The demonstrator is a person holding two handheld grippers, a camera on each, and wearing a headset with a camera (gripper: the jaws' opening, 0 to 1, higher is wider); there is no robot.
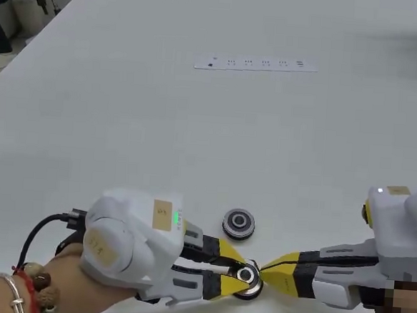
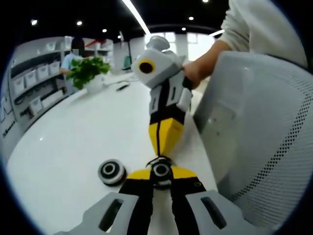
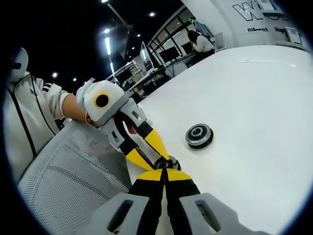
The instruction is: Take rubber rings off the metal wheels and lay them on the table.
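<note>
Left gripper clamps the wheel; right gripper pinched narrow on its rubber ring. Stripping step. Next, likely: peel it off onto bench.

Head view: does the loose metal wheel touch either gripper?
No, bare table separates the loose wheel from the left gripper and right gripper.

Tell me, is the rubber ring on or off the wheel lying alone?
On: a black ring circles the metal middle of the free wheel.
</note>
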